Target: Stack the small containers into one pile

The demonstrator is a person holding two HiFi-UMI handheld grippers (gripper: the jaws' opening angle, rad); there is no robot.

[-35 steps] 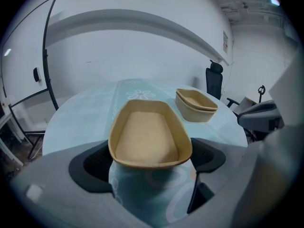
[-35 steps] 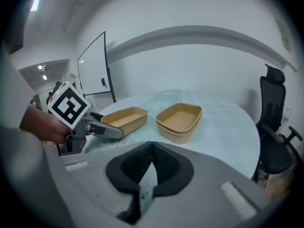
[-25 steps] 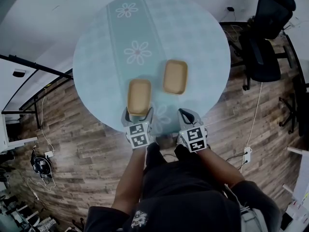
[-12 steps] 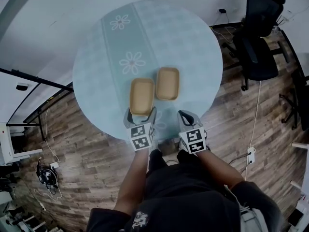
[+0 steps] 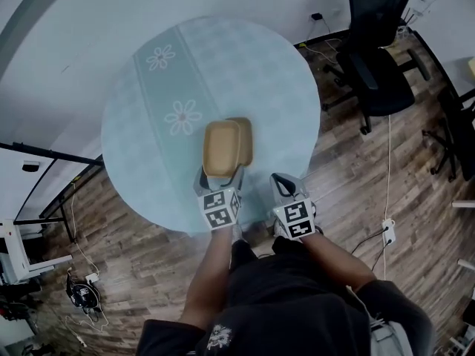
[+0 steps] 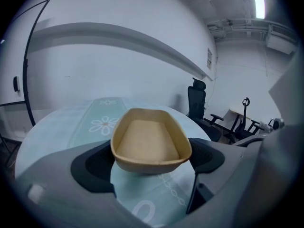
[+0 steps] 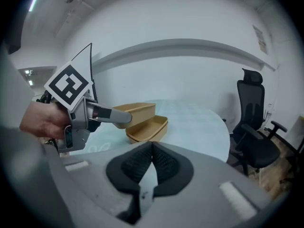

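Left claw (image 6: 151,156) clamped on the near end of a tan container (image 5: 221,148), raised over the round worktop (image 5: 148,117), second container (image 5: 246,139) peeking out at its 3 o'clock (contact unclear), right claw (image 7: 151,167) closed, empty.
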